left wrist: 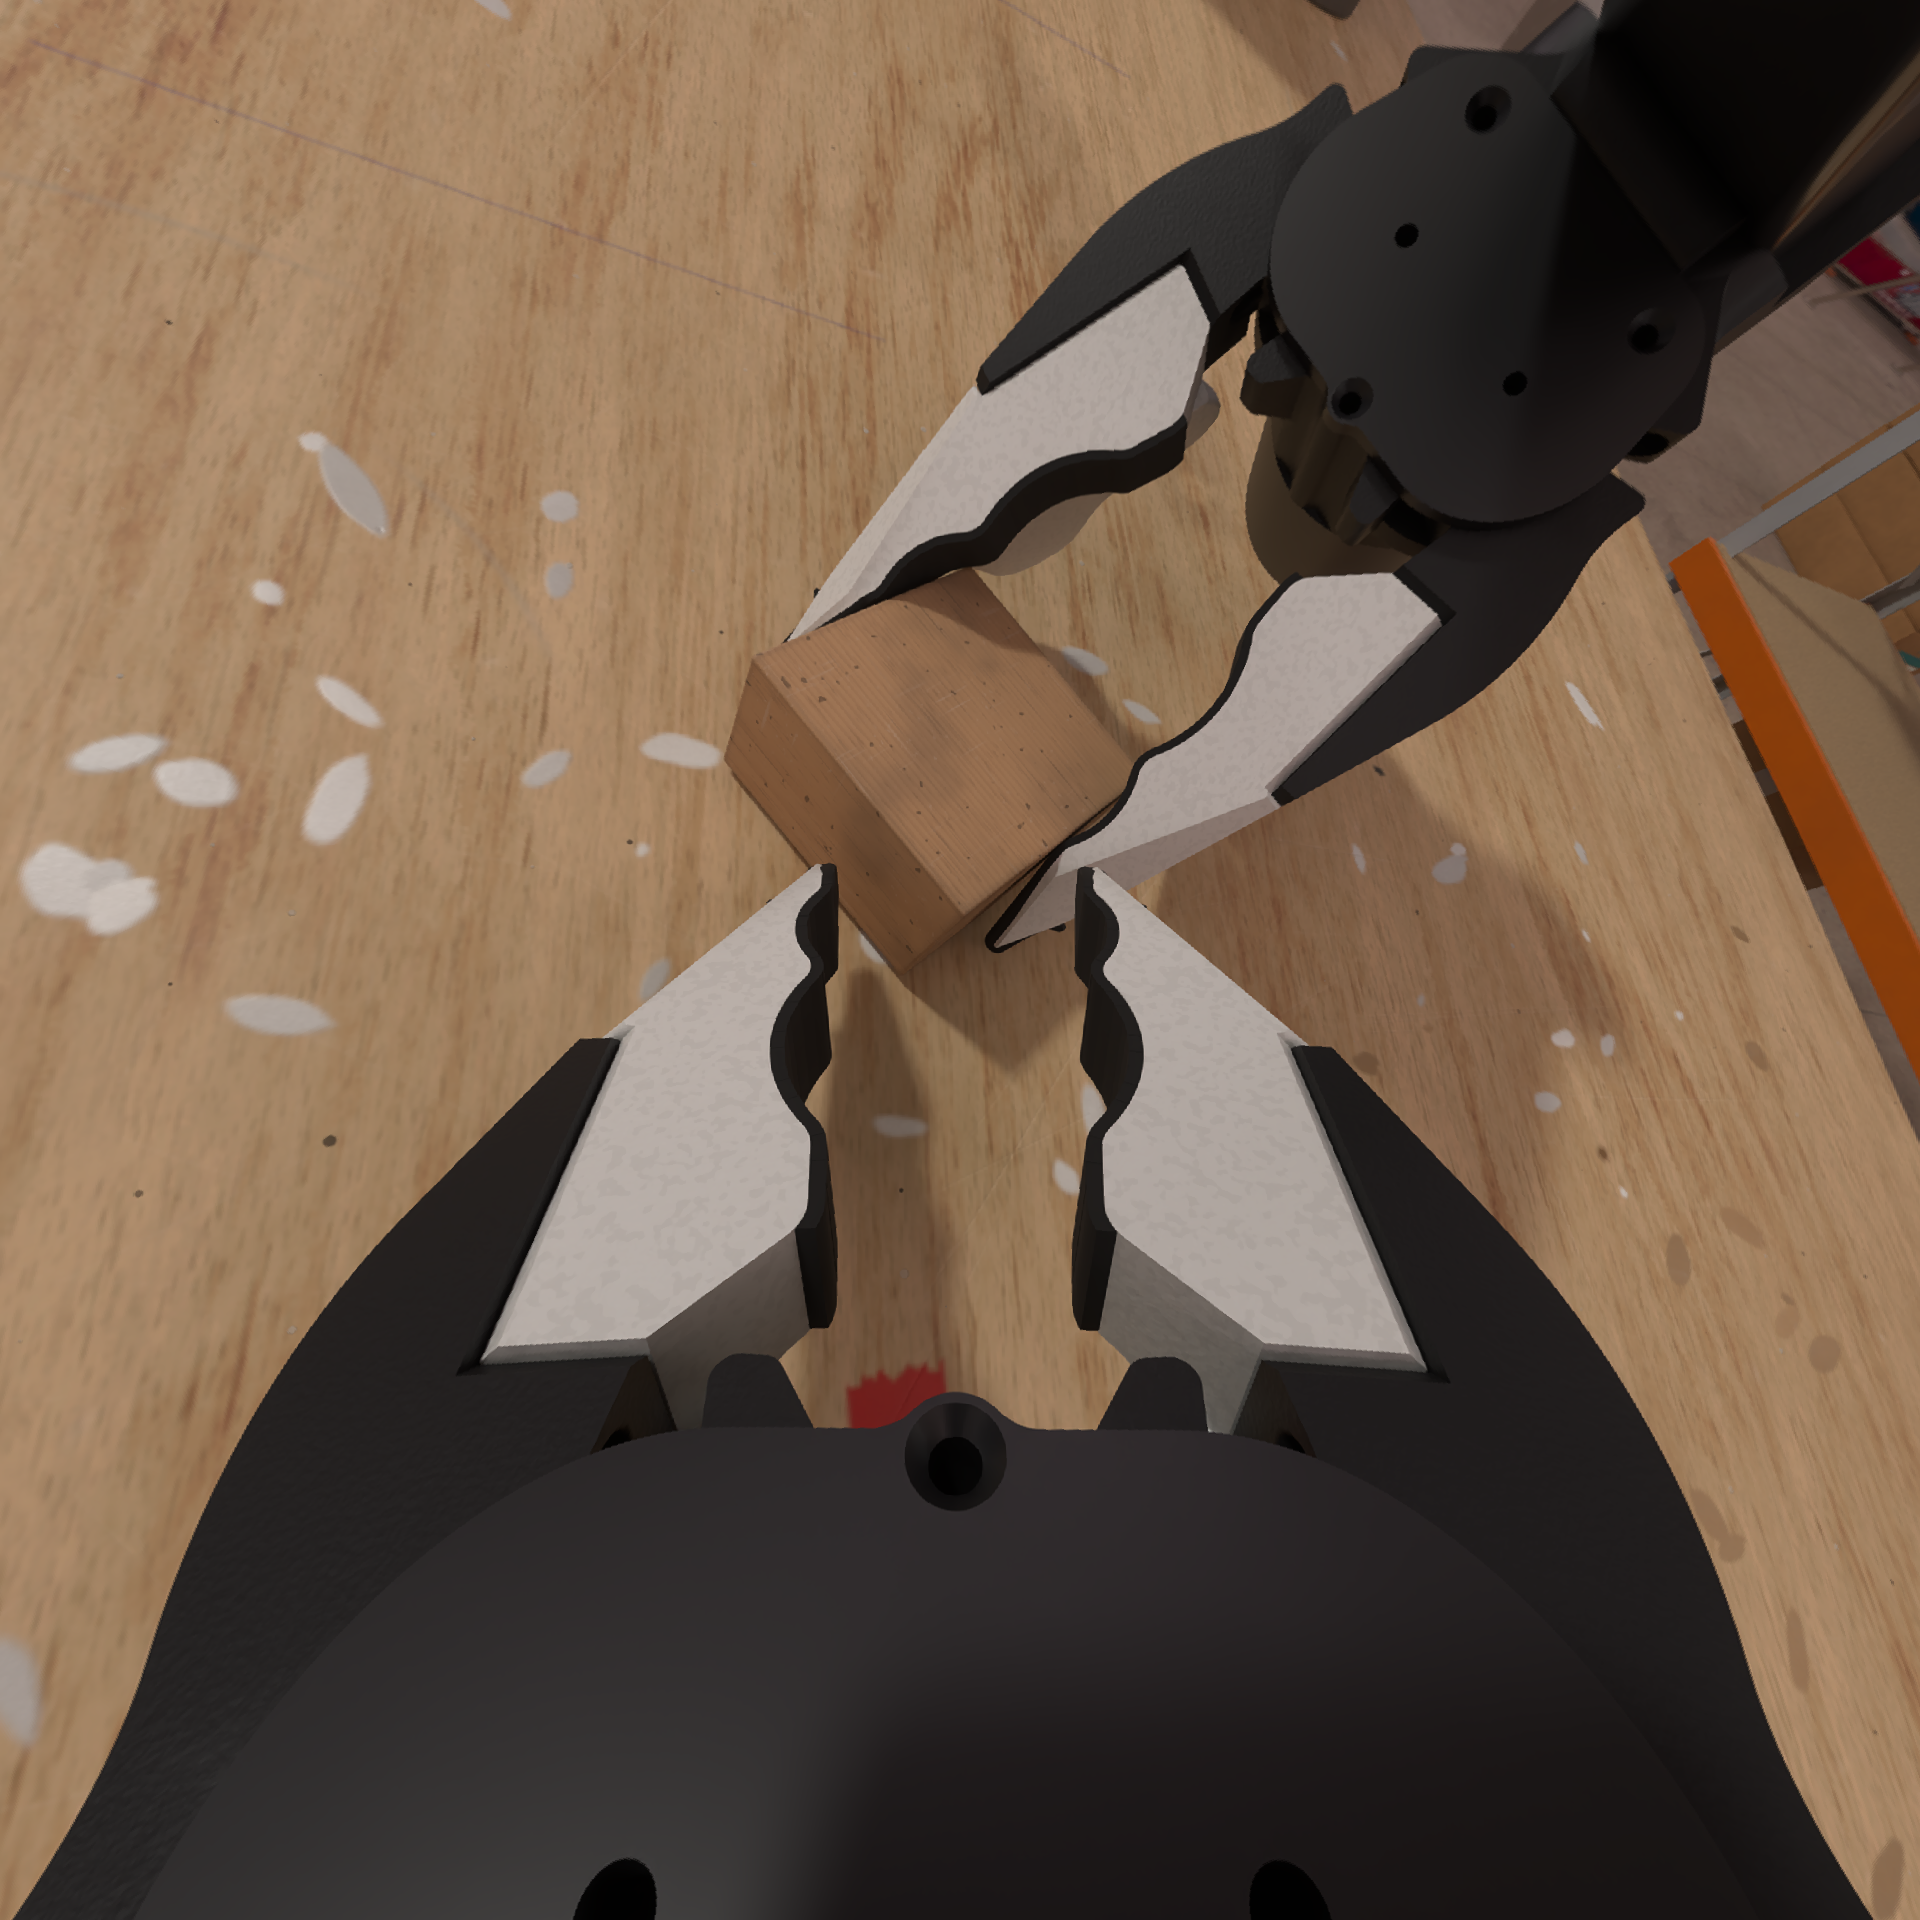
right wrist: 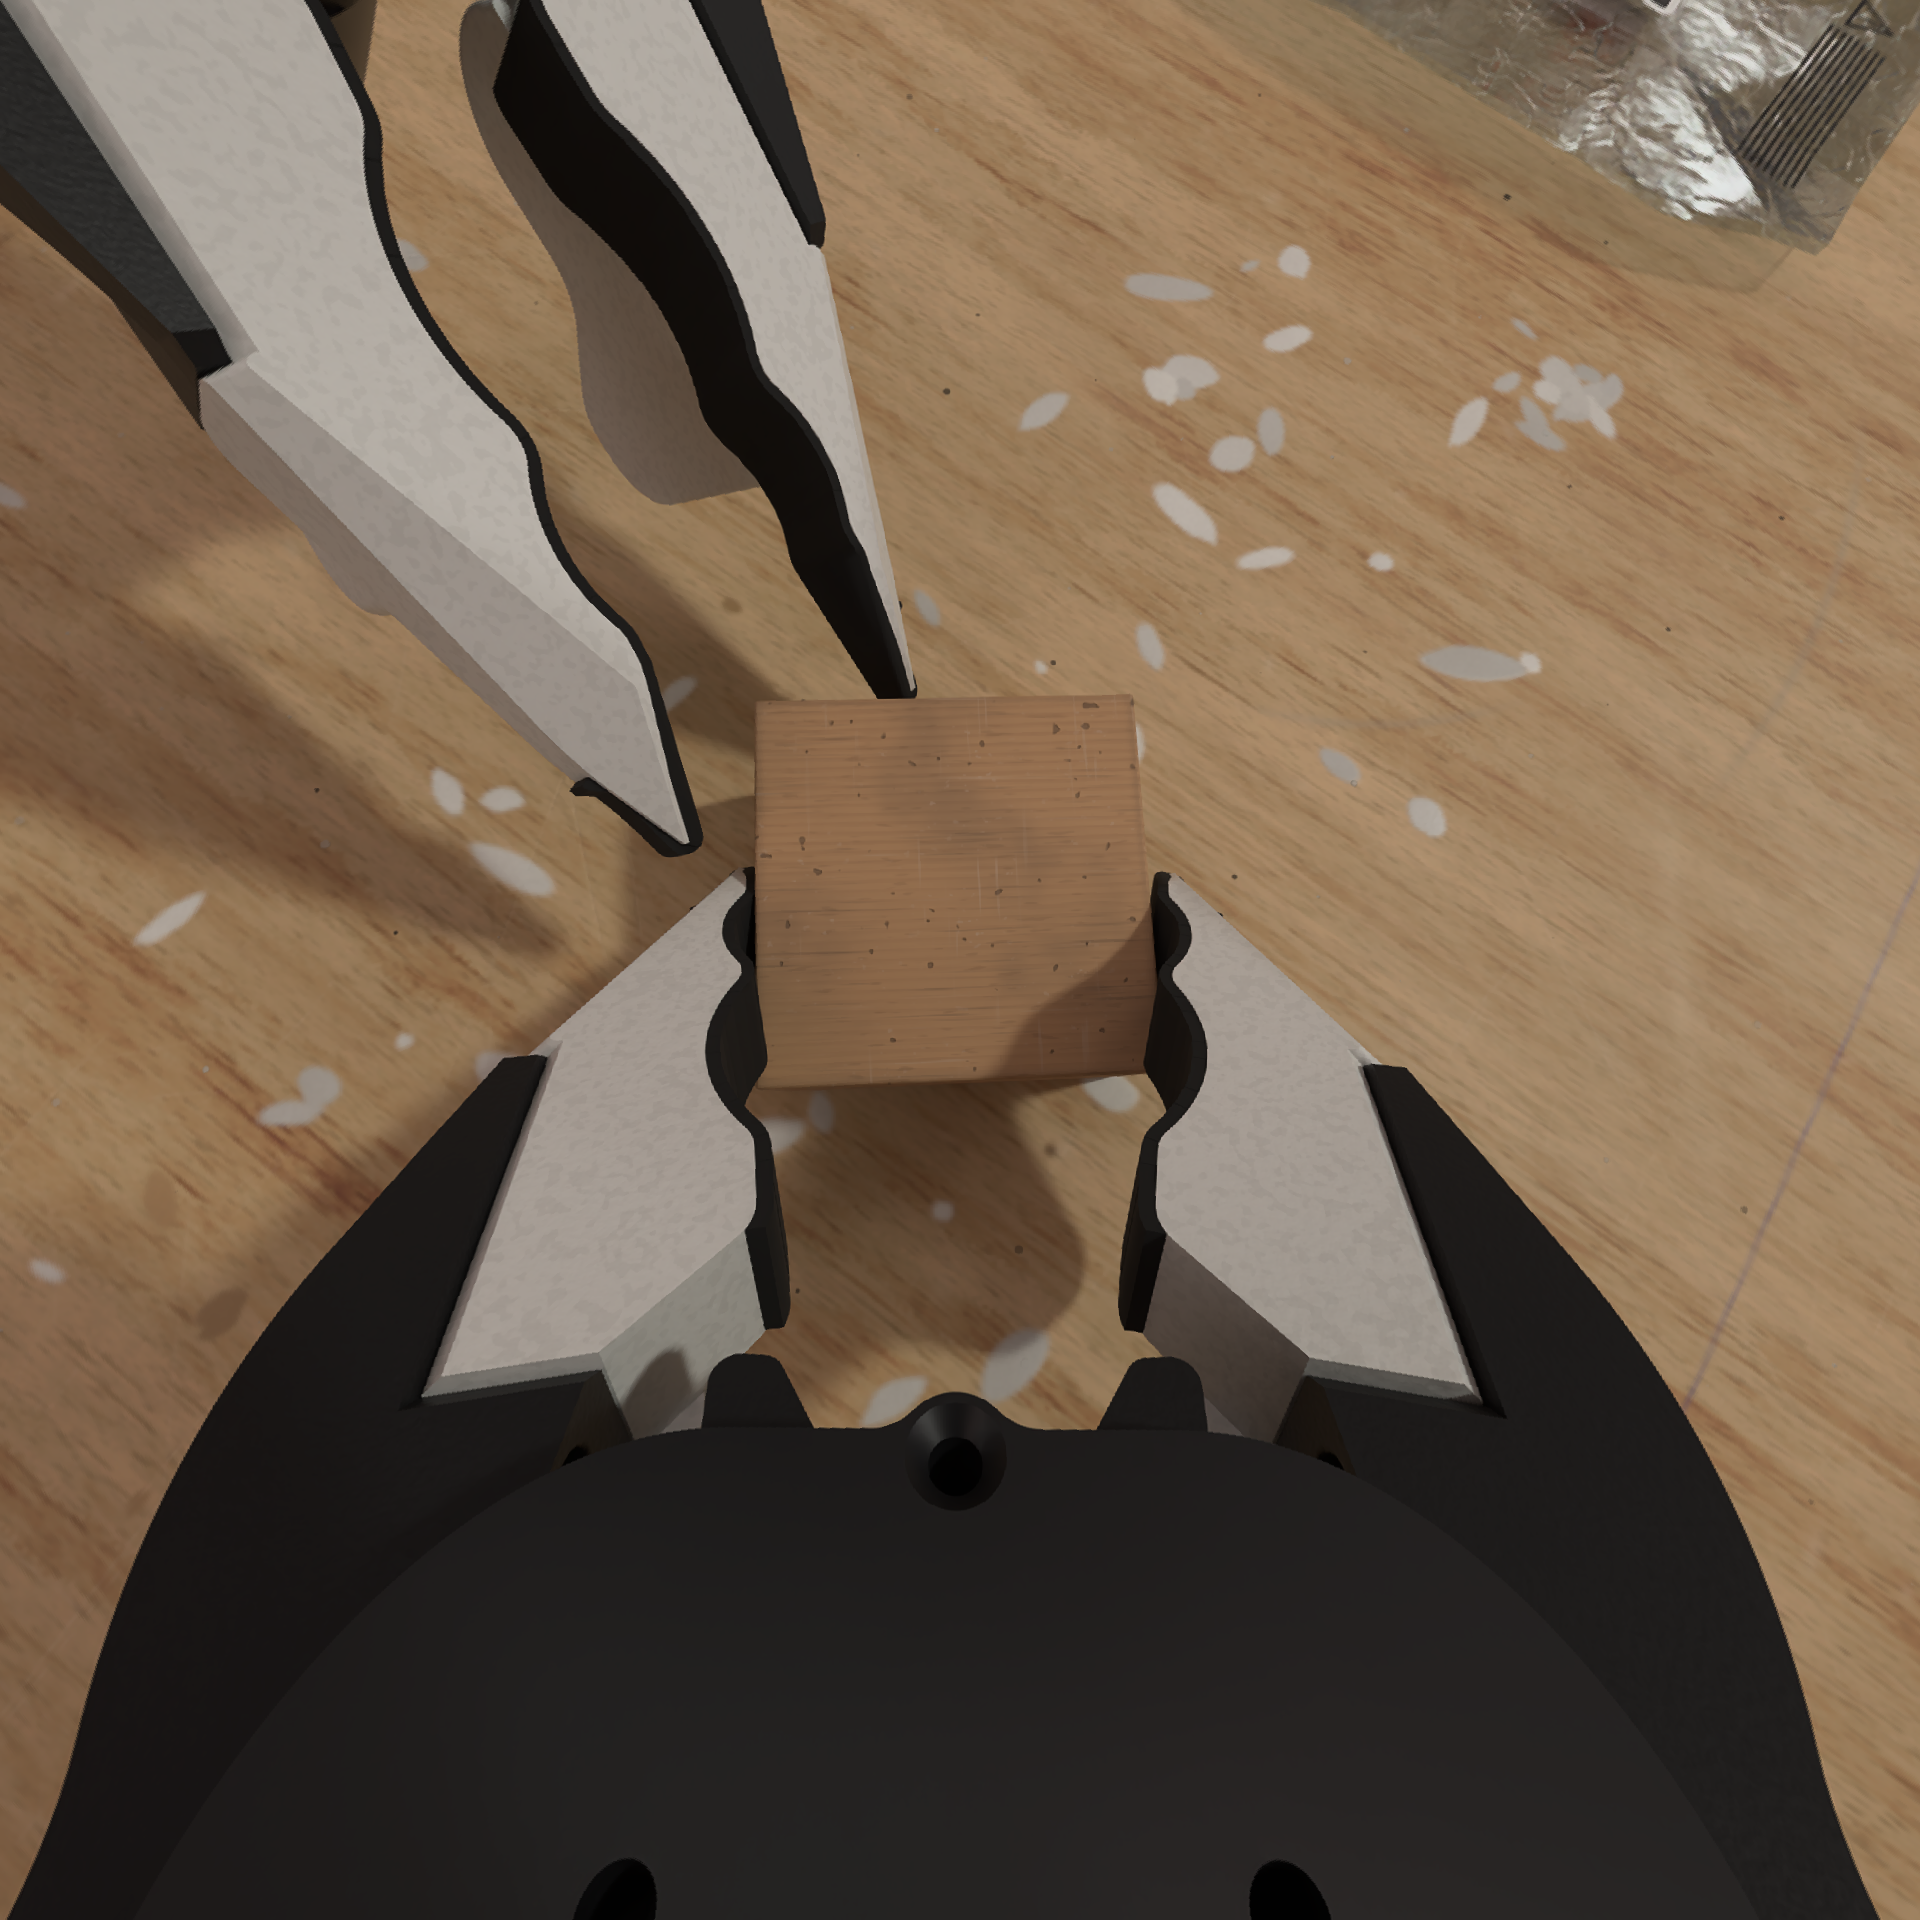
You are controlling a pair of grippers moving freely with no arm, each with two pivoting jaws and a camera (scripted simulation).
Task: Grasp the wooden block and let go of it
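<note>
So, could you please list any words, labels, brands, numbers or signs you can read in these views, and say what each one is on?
None can be read.
The wooden block, the table and both grippers, left and right, bear no writing.
The crumpled foil packet at the top right of the right wrist view shows only a patch of fine dark stripes, no legible characters.
The small red scrap under the left gripper is mostly hidden.

no readable text, barcode-like dark stripes on crumpled silver foil packet [right wrist: 1704, 114], nothing legible
</note>
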